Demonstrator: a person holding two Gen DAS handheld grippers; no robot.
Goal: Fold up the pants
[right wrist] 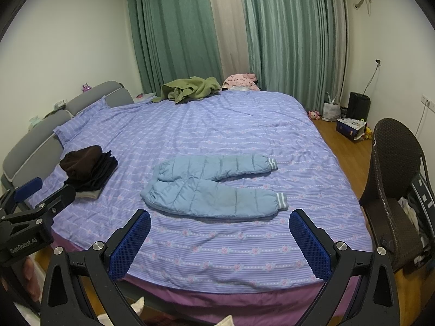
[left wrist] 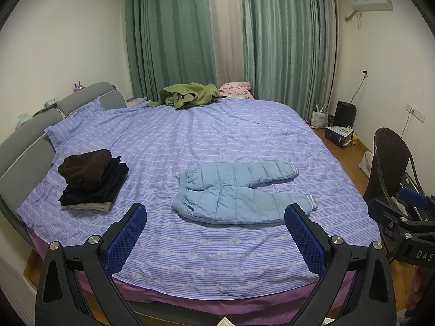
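You are facing a wide bed covered in a purple striped sheet with small flowers. Light blue padded pants lie flat on the bed near its front edge, waistband toward the headboard side, both legs spread apart in a narrow V toward the foot. Your left gripper hovers above the bed's front edge, just short of the pants, its blue-padded fingers spread wide and holding nothing. Your right gripper hovers beside it, also spread wide and empty. A stack of dark folded clothes sits on the bed on the headboard side of the pants. A green garment lies crumpled at the bed's far edge.
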